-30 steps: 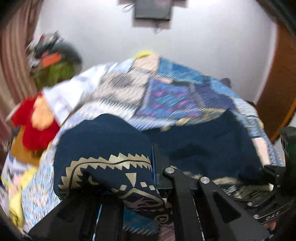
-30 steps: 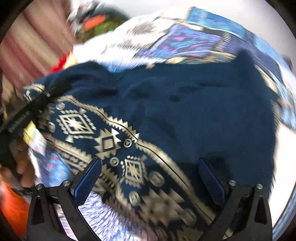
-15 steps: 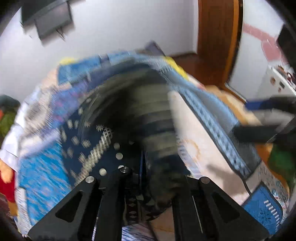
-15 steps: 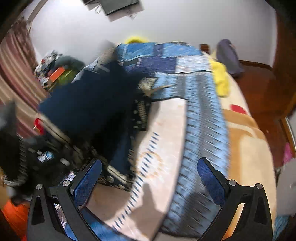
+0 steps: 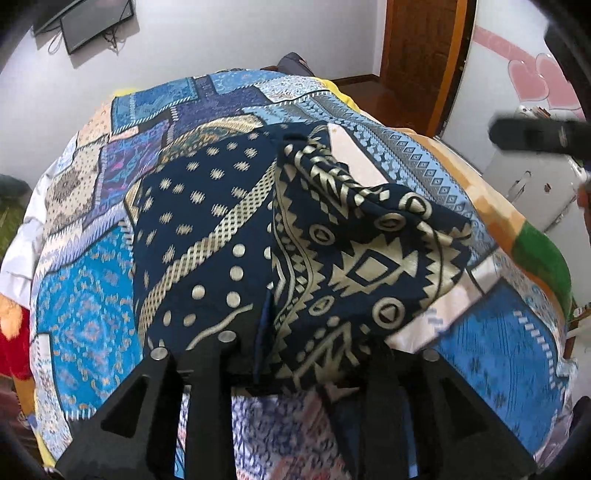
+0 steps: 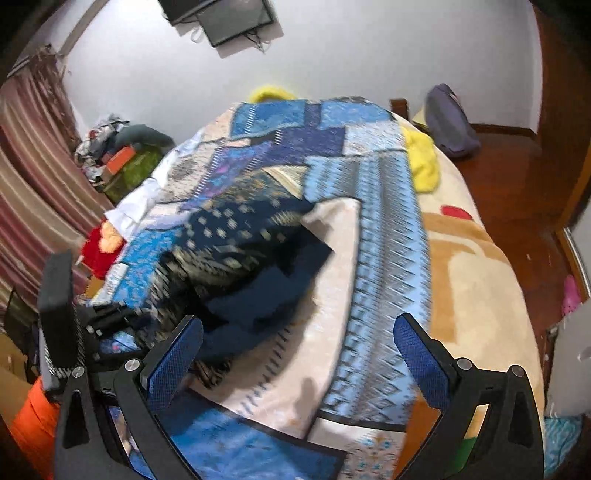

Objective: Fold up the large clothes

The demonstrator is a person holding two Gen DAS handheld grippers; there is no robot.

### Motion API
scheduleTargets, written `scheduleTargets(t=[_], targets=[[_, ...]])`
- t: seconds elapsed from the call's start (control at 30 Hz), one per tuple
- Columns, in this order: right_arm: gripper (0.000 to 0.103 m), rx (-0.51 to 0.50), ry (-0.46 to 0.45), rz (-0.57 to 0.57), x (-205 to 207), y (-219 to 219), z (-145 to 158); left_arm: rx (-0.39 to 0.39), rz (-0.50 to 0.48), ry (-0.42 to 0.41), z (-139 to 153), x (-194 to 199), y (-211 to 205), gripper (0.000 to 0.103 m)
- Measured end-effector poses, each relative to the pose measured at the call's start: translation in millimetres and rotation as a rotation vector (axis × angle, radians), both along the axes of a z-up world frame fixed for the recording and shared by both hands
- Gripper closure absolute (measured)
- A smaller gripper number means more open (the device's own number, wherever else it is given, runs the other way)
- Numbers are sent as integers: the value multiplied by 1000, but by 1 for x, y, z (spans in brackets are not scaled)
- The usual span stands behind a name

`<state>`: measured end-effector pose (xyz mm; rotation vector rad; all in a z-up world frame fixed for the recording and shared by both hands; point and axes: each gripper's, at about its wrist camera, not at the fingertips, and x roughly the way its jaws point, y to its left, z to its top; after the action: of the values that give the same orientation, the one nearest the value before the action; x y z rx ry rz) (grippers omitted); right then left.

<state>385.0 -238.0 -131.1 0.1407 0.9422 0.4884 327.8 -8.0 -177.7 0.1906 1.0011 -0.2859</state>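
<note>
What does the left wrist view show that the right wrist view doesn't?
Left wrist only: sharp gold pattern on the navy garment, its folded edge bunched between the opening left tongs, and a wardrobe with pink hearts.

Right wrist only: the right tongs open and holding nothing, a striped curtain, a yellow cloth, a grey bag.

Both: garment, patchwork bedspread, wall TV.

Navy gold-patterned garment [image 5: 314, 229] bunched on patchwork bedspread [image 5: 92, 280]; left hand-held gripper [image 5: 299, 354] jaws opening, cloth fold draped between them.
</note>
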Motion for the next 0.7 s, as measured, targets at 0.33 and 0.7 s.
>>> scheduleTargets(t=[0.33, 0.7], targets=[[0, 26, -70, 126, -13, 75, 28, -70, -41, -51, 32, -51, 26, 18], [0, -68, 111, 140, 6, 131, -51, -135, 236, 26, 3, 10, 120, 10]])
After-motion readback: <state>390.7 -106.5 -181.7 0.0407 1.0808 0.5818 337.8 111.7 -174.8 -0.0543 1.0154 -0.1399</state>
